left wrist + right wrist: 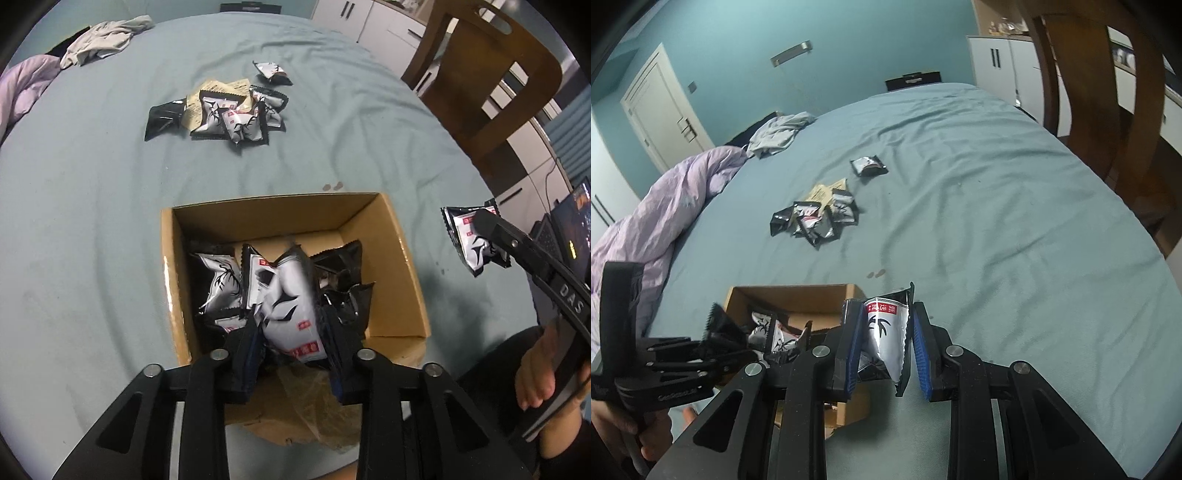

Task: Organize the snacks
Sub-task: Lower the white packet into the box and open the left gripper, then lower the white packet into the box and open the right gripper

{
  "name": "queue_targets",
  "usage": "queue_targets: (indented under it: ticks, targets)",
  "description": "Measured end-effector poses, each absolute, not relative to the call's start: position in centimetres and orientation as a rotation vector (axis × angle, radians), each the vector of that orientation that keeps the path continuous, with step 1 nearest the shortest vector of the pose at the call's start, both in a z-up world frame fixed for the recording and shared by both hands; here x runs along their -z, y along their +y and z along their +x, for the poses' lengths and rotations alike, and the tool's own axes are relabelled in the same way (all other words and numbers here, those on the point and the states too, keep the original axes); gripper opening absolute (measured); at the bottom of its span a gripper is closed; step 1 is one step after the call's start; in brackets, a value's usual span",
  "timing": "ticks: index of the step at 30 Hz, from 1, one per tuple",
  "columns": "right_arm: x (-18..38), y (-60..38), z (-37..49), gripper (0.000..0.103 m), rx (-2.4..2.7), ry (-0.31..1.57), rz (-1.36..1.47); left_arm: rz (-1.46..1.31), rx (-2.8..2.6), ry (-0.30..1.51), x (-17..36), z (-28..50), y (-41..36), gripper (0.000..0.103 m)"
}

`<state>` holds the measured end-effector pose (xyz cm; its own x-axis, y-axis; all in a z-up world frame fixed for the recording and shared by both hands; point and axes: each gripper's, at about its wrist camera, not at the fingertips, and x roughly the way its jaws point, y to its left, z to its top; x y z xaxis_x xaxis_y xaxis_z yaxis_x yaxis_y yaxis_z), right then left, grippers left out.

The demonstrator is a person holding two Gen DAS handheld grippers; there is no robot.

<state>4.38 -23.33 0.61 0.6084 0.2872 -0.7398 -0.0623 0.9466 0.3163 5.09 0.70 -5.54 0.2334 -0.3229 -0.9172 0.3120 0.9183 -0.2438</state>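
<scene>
The left gripper is clamped on a silver-and-black foil snack packet with a red label, held over the open brown cardboard box, where several matching foil packets already lie in a jumble. The right gripper, its blue-padded fingers closed on a second silver-and-black foil packet printed with a black branch motif, hangs just beside the box's right wall, above the pale teal bedsheet.

Farther up the bed, well apart from the box, a loose heap of black-and-silver packets rests on a beige paper wrapper, with a single foil packet lying just beyond it. A crumpled grey garment and a lilac quilt sit at the bed's far-left edge; a brown wooden chair stands to the right.
</scene>
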Motion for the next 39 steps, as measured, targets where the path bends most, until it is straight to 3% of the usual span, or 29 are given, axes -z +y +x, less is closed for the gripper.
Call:
queue_targets:
  ticks: [1, 3, 8, 17, 27, 34, 36, 38, 39]
  targets:
    - [-0.5, -23.0, 4.4, 0.024, -0.207, 0.902, 0.260, -0.010, 0.436, 1.254, 5.4, 5.1, 0.6, 0.042]
    - [-0.3, -22.7, 4.5, 0.024, -0.205, 0.906, 0.241, -0.023, 0.449, 1.239, 5.1, 5.0, 0.6, 0.069]
    - [-0.5, -22.4, 4.4, 0.024, -0.200, 0.895, 0.228, -0.013, 0.373, 1.150, 3.7, 5.2, 1.7, 0.080]
    - [-0.7, -19.3, 3.0, 0.024, -0.305, 0.897, 0.138, 0.067, 0.155, 1.035, 2.2, 5.8, 4.0, 0.080]
    - [1.6, -14.5, 3.2, 0.025, -0.392, 0.957, -0.089, 0.107, 0.125, 1.067, 3.0, 6.3, 4.0, 0.080]
    - [2.1, -14.1, 4.2, 0.028, -0.400, 1.011, -0.049, 0.124, 0.128, 1.066, 3.2, 6.3, 3.6, 0.080]
    - [1.8, -15.2, 4.5, 0.032, -0.432, 1.017, 0.052, 0.129, 0.127, 1.065, 3.2, 6.3, 3.5, 0.080]
    - [1.4, -16.6, 4.8, 0.052, -0.400, 0.996, 0.106, 0.133, 0.125, 1.062, 3.2, 6.2, 3.5, 0.080]
    - [1.0, -17.3, 4.7, 0.056, -0.379, 0.973, 0.128, 0.138, 0.121, 1.059, 3.2, 6.2, 3.4, 0.080]
